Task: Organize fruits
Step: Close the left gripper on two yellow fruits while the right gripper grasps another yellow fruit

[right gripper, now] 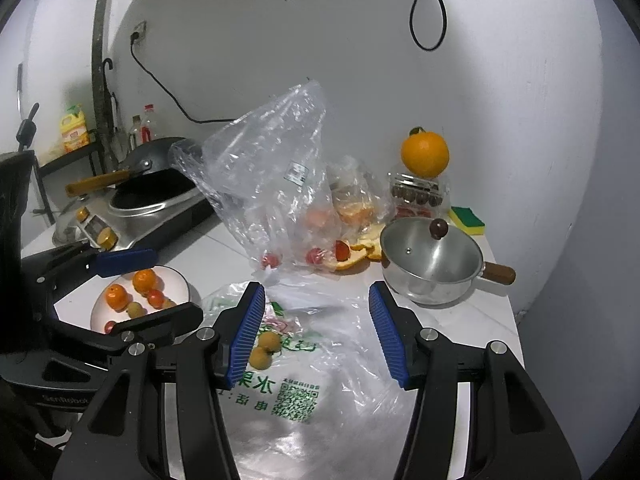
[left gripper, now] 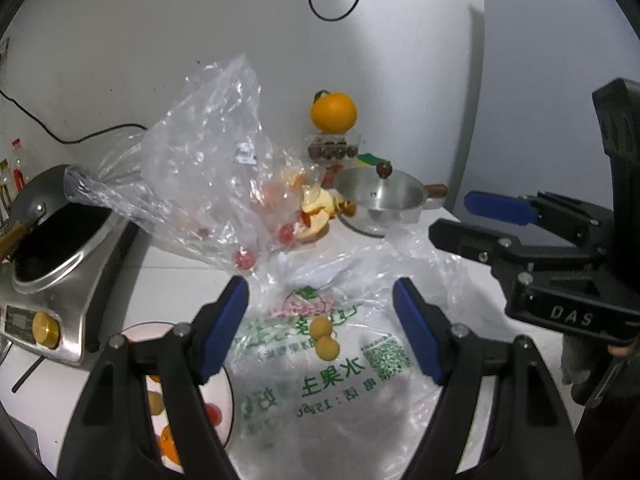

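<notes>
Two small yellow fruits (left gripper: pixel 324 338) (right gripper: pixel 264 350) lie at the green-printed plastic bag (left gripper: pixel 360 392) (right gripper: pixel 320 360); whether on it or under its film I cannot tell. My left gripper (left gripper: pixel 320 332) (right gripper: pixel 176 284) hangs open above them, its pads apart from them. My right gripper (right gripper: pixel 316 334) (left gripper: pixel 452 216) is open over the same bag with nothing in it. A white plate (right gripper: pixel 178 276) (left gripper: pixel 228 400) at the left holds small oranges, yellow fruits and red tomatoes. A crumpled clear bag (left gripper: pixel 208 168) (right gripper: pixel 272 184) behind holds cherry tomatoes (left gripper: pixel 245 258) (right gripper: pixel 272 259).
A large orange (left gripper: pixel 333 112) (right gripper: pixel 425 154) sits on a clear box by the wall. Orange peel (right gripper: pixel 360 252) lies beside a lidded steel pot (left gripper: pixel 380 200) (right gripper: pixel 432 264). A wok on a cooker (left gripper: pixel 60 240) (right gripper: pixel 152 196) fills the left. A sponge (right gripper: pixel 466 220) lies near the counter's right edge.
</notes>
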`<state>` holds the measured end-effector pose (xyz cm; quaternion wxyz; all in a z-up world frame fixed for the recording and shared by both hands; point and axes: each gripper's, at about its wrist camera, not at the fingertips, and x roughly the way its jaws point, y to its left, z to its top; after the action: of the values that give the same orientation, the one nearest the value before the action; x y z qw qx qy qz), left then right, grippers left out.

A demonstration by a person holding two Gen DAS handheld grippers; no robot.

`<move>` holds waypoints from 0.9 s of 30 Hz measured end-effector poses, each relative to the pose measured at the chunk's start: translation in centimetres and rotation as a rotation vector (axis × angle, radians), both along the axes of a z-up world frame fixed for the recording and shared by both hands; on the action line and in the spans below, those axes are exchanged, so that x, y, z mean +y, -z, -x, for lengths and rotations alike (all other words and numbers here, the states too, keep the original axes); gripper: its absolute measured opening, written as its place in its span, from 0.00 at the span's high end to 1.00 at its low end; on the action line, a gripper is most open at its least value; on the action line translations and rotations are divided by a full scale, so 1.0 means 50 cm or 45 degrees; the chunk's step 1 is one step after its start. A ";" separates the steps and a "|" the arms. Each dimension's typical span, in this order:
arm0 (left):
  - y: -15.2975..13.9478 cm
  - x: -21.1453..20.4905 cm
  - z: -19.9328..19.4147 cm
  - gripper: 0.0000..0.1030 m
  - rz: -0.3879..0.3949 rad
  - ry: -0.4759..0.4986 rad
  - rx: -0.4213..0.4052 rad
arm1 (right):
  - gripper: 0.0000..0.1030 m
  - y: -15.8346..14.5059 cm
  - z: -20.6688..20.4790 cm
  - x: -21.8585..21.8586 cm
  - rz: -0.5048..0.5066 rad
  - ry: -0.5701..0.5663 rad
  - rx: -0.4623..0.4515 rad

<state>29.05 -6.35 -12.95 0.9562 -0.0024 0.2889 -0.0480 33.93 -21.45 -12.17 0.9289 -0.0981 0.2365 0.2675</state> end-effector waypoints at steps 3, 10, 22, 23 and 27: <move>0.017 -0.003 -0.023 0.26 0.000 0.002 0.026 | 0.44 0.015 -0.020 -0.001 0.004 -0.001 0.021; 0.057 -0.005 -0.067 0.26 0.005 0.000 0.089 | 0.44 0.049 -0.068 -0.003 0.009 -0.001 0.074; 0.128 -0.013 -0.120 0.26 0.008 0.009 0.189 | 0.44 0.103 -0.128 -0.011 0.016 0.004 0.150; 0.133 -0.014 -0.123 0.26 0.008 0.010 0.197 | 0.44 0.107 -0.131 -0.012 0.014 0.002 0.155; 0.166 -0.020 -0.141 0.26 -0.009 0.006 0.243 | 0.44 0.121 -0.142 -0.014 0.011 0.003 0.175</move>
<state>36.10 -7.37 -21.22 0.9241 -0.0030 0.3789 -0.0489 41.01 -22.17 -18.23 0.9104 -0.0834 0.3011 0.2714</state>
